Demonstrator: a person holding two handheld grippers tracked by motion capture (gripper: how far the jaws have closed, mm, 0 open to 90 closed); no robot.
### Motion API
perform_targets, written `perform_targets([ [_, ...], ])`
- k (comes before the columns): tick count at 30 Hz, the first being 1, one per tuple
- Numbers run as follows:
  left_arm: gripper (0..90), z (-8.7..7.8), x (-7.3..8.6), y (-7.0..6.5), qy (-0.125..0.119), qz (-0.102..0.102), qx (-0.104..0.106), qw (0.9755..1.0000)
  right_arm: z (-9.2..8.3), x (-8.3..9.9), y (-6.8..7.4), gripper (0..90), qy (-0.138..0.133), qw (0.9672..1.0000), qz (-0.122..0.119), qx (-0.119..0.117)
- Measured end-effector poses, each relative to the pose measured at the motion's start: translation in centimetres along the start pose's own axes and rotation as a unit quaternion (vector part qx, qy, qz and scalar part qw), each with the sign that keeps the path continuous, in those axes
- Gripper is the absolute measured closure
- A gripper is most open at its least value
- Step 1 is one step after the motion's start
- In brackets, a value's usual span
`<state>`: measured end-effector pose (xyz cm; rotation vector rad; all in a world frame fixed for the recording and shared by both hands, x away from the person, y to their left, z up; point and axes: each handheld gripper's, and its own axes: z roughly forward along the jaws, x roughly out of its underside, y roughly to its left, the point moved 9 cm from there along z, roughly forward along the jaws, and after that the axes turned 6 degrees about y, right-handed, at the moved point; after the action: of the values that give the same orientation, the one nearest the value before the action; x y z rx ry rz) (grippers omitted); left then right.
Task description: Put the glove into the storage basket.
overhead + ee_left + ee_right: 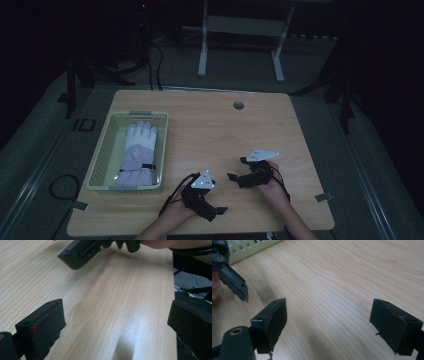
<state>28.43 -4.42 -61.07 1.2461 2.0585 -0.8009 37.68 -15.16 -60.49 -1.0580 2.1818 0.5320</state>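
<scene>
Nearest the table's front edge: left gripper [216, 210], held low over bare wood, jaws spread wide with nothing between them (left gripper view shows wood grain across the whole gap). Just beyond it and to the right: right gripper [239, 176], also released, jaws wide apart over bare tabletop, pointing left toward the basket. The two tools sit near each other but apart; in the right gripper view a jaw tip of the left one crosses the upper left corner.

Judgement: both hands are parked at rest near the person's side, clear of the work, which fits either a start or a finished placement.

Farther back, left half of table [225, 125]: pale green perforated basket [99, 160], long axis running away from the person. Glove [137, 152] lies flat inside it, fingers pointing to the far end, cuff at the near wall; white fingers, lilac palm section, dark strap across the wrist. It is well apart from both grippers.

Far edge of table: small round cable grommet [238, 105]. Beyond, dim floor and a white frame's legs.

Writing: no brand or label legible on glove, basket or grippers; too dark and small to tell
</scene>
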Motion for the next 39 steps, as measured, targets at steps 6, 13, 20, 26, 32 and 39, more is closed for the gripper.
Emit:
perform_targets([
  [6, 1.5, 0.7, 0.3, 0.4, -0.002, 0.008, -0.015, 0.9998, -0.7, 1.0, -0.9, 14.5, -0.012, 0.9998, 0.003, 0.013],
  [13, 1.5, 0.2, 0.5, 0.4, -0.012, 0.006, -0.027, 0.9996, -1.2, 2.2, -1.6, 14.5, -0.021, 0.9995, 0.007, 0.021],
  [20, 1.5, -0.8, 0.9, 0.4, -0.032, -0.007, -0.035, 0.9988, -1.7, 2.8, -1.9, 14.5, -0.030, 0.9992, -0.005, 0.027],
  [26, 1.5, -1.0, 1.5, 0.3, -0.034, -0.002, -0.039, 0.9986, -2.3, 3.4, -2.2, 14.4, -0.025, 0.9993, -0.005, 0.027],
  [32, 1.5, -0.7, 1.9, 0.2, -0.026, 0.006, -0.039, 0.9989, -2.3, 3.6, -2.5, 14.5, -0.022, 0.9993, -0.003, 0.028],
  [39, 1.5, -0.6, 2.0, 0.2, -0.025, 0.006, -0.040, 0.9989, -2.3, 3.6, -2.6, 14.5, -0.022, 0.9993, 0.001, 0.030],
])
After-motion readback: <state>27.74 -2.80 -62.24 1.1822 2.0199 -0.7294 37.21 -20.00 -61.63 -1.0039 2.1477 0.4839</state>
